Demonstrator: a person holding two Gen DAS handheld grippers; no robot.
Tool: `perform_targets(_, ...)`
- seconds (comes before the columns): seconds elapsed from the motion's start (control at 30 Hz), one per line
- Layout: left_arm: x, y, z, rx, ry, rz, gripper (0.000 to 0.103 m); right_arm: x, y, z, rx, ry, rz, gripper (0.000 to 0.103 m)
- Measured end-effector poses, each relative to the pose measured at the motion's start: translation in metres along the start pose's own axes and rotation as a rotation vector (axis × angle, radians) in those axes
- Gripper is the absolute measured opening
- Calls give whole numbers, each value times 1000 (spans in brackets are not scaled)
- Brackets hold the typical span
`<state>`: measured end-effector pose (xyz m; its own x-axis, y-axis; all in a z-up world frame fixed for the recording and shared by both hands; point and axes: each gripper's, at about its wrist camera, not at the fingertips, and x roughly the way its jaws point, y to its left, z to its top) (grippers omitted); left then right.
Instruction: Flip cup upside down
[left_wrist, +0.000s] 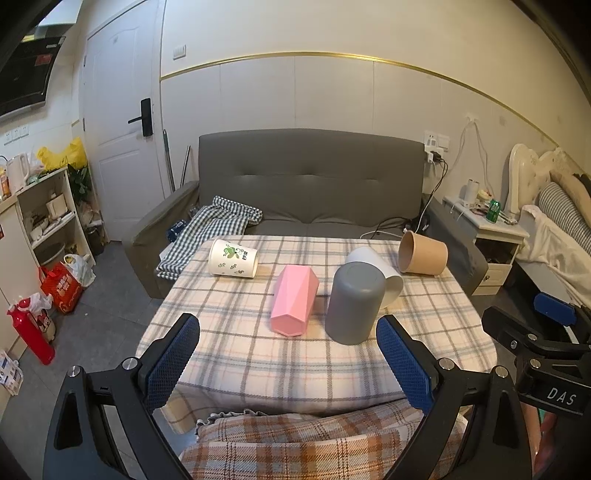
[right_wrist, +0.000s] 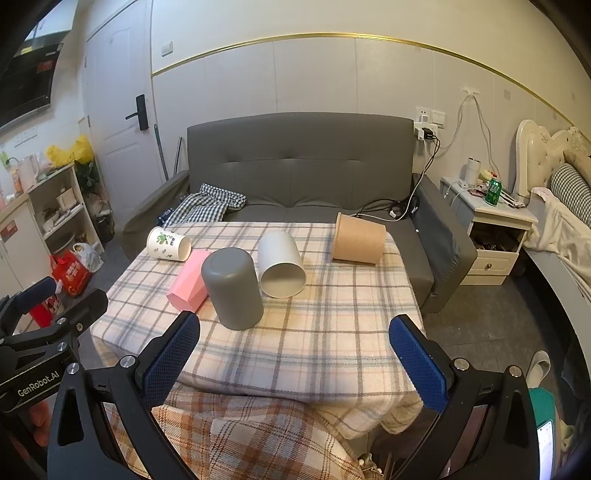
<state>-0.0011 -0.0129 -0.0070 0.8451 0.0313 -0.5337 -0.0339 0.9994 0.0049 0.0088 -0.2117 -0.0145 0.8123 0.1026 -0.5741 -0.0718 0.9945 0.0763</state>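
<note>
Several cups sit on the plaid-covered table (left_wrist: 258, 354). A grey cup (left_wrist: 354, 302) (right_wrist: 232, 288) stands upside down near the front. A pink faceted cup (left_wrist: 293, 304) (right_wrist: 188, 284), a white cup (left_wrist: 376, 267) (right_wrist: 281, 267), a printed paper cup (left_wrist: 232, 257) (right_wrist: 169, 243) and a brown paper cup (left_wrist: 423, 253) (right_wrist: 358, 239) lie on their sides. My left gripper (left_wrist: 288, 362) is open and empty, just short of the pink and grey cups. My right gripper (right_wrist: 295, 360) is open and empty, near the table's front edge.
A grey sofa (left_wrist: 310, 177) with a checked cloth (left_wrist: 210, 229) stands behind the table. A shelf unit (left_wrist: 48, 214) and a red extinguisher (left_wrist: 31, 332) are at the left, a nightstand (right_wrist: 491, 221) and bed at the right. A plaid blanket (left_wrist: 295, 439) lies below the grippers.
</note>
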Motion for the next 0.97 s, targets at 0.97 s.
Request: perform_targets(0.97,0,-1,1,0,3,0,99,3,0,-5,1,11,0,103)
